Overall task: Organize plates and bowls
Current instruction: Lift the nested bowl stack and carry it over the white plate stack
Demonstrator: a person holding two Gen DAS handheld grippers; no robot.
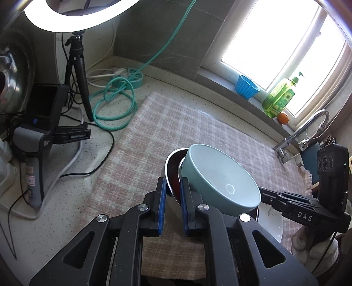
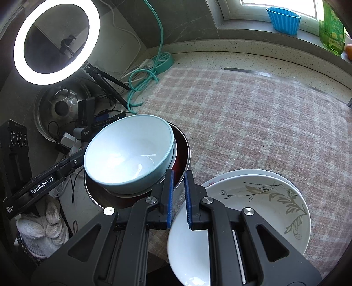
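**Two grippers at a tilted blue bowl in a steel bowl**

The left gripper point(image 1: 172, 193) reaches in low over the pink checked cloth point(image 1: 176, 123), its blue-padded fingers point(image 1: 162, 198) a narrow gap apart with the rim of the round stainless-steel bowl point(image 1: 170, 167) standing between them; whether the pads press the rim I cannot tell. The right gripper point(image 2: 178, 191) comes from the opposite side, its fingers point(image 2: 169, 198) likewise a narrow gap apart at the steel bowl's rim point(image 2: 183, 151), contact again unclear. In the left view its black arm ends behind the pale blue ceramic bowl point(image 1: 220, 178), so its tips are hidden there.

The pale blue bowl point(image 2: 129, 149) sits tilted inside the steel bowl, leaning on one side of it, and covers most of the dark interior. Just beside them lies a stack of white plates, the upper one a white plate with a grey leaf pattern point(image 2: 270, 198); the grippers' black frames cut off its near part, and how many plates lie under it is hard to make out.

The bowls stand near the cloth's near edge on the speckled desk point(image 1: 55, 220). Far across the cloth the surface is open up to the window sill, where a blue ribbed cup point(image 2: 283, 21) stands. Toward the corner lie a coiled green cable point(image 1: 114, 105) and a ring light's tripod point(image 1: 77, 72).
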